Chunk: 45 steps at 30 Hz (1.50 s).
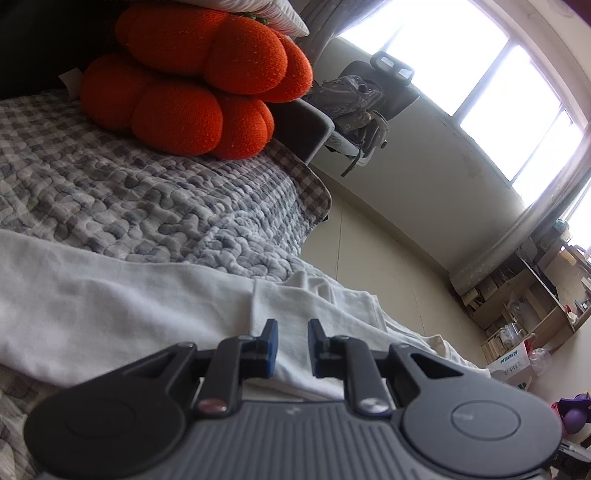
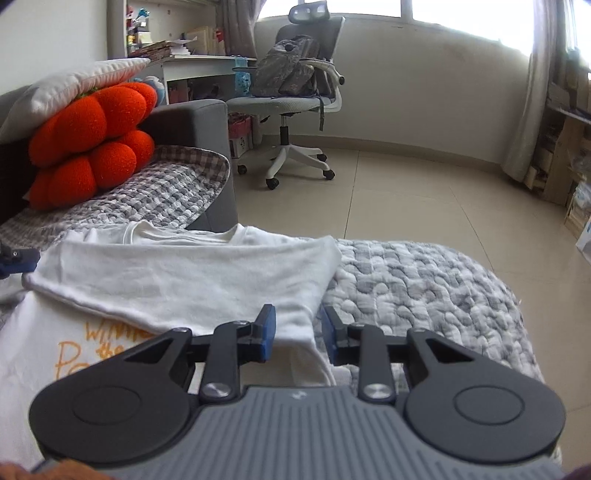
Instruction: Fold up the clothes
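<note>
Both grippers hover spread, pinching nothing: left gripper (image 1: pixel 292 349) and right gripper (image 2: pixel 297 334) over the white T-shirt (image 2: pixel 184 280); orange cushion (image 2: pixel 88 144) at ten o'clock.

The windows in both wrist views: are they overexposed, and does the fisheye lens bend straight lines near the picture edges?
Left wrist view: the window is blown out to white, its frame bows strongly, and the whole scene sits tilted. Right wrist view: the window is also washed out, the wall beneath it curves, while the white T-shirt and the orange cushion stay evenly lit and fairly sharp.
</note>
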Motion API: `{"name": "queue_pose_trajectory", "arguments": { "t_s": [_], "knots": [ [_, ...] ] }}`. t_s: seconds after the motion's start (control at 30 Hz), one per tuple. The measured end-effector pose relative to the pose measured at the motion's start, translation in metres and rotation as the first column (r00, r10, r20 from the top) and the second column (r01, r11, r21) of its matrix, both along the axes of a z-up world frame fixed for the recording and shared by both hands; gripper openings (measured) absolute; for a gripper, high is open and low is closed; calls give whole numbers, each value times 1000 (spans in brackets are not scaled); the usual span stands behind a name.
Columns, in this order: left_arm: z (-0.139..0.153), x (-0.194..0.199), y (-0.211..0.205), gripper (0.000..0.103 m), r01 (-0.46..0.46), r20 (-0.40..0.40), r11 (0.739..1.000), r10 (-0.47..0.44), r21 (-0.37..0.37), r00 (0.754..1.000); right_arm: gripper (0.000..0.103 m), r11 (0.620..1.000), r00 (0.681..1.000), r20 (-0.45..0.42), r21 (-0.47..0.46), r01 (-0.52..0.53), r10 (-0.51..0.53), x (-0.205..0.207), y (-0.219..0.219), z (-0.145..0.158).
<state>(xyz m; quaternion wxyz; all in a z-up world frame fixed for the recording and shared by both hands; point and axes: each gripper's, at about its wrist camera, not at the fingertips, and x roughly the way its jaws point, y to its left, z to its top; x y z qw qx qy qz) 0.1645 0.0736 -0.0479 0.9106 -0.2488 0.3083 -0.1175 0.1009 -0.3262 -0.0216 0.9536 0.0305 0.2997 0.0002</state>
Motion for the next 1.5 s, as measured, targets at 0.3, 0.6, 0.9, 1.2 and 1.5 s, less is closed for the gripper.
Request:
{"name": "queue_pose_trajectory", "arguments": {
  "t_s": [0.3, 0.6, 0.9, 1.2, 1.5],
  "knots": [
    [-3, -1, -5, 16, 20, -18, 1000, -19, 16, 1000, 10, 1000, 1000, -28, 19, 3, -2, -3, -2, -13],
    [-5, 0, -11, 16, 32, -28, 998, -31, 48, 999, 20, 994, 999, -43, 107, 25, -20, -5, -24, -19],
    [3, -5, -14, 15, 36, 42, 998, -38, 45, 998, 27, 997, 998, 65, 73, 6, -11, -6, -15, 5],
    [-11, 0, -23, 14, 67, 0, 992, -67, 107, 998, 10, 1000, 1000, 1, -7, 16, -16, 23, -3, -22],
    [1, -6, -12, 14, 29, -35, 997, -26, 71, 999, 24, 999, 999, 6, -19, 32, -32, 14, 3, -5]
  ]
}}
